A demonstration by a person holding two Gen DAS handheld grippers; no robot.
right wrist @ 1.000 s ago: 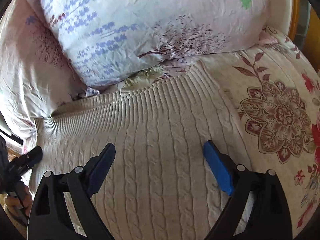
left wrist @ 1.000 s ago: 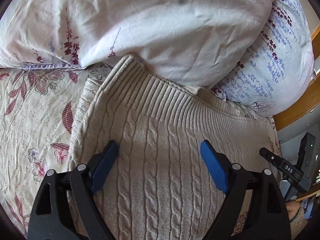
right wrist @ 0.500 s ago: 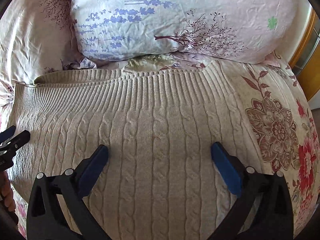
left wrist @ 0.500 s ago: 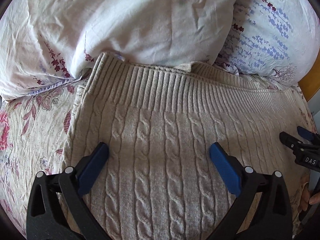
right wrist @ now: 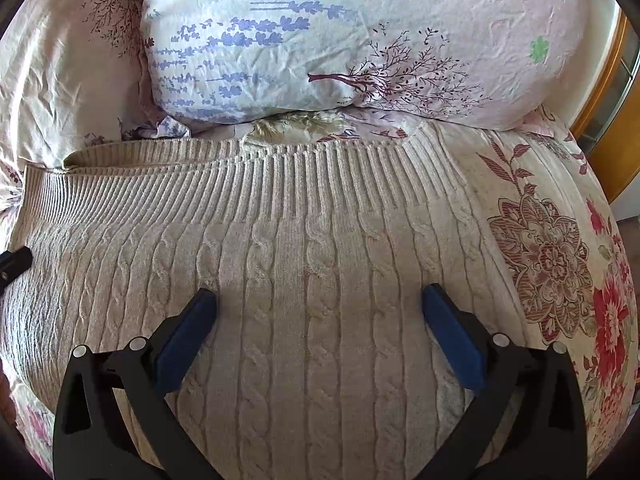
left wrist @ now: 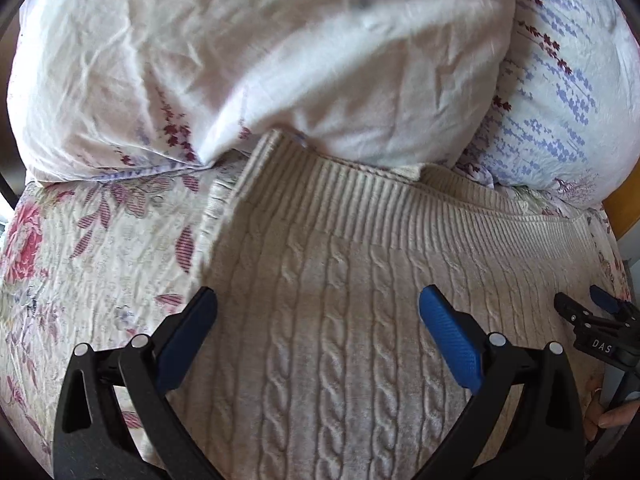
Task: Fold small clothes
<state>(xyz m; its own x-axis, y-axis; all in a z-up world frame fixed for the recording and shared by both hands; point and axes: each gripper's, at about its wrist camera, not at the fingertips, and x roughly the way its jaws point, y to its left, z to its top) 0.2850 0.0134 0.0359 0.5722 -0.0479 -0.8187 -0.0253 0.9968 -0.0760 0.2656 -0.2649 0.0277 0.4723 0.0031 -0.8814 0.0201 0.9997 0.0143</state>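
Note:
A beige cable-knit sweater (left wrist: 340, 320) lies flat on the bed, its ribbed hem (left wrist: 380, 208) toward the pillows. It also fills the right wrist view (right wrist: 312, 300), ribbed hem (right wrist: 280, 184) at the far side. My left gripper (left wrist: 318, 312) is open and empty, hovering over the sweater's left part near its left edge. My right gripper (right wrist: 320, 312) is open and empty over the sweater's right part. The right gripper shows at the right edge of the left wrist view (left wrist: 596, 320). The left gripper's tip (right wrist: 14, 262) shows at the left edge of the right wrist view.
A white pillow (left wrist: 260, 60) overlaps the hem's far edge. A lavender-print pillow (right wrist: 340, 40) lies behind the sweater. The floral bedspread (right wrist: 560, 260) extends right; it also shows left of the sweater (left wrist: 80, 260). A wooden bed frame (right wrist: 612, 120) stands at the far right.
Both grippers have stayed open over the sweater. The left view has swung back leftward, showing more bedspread. The right view has drawn slightly closer to the sweater.

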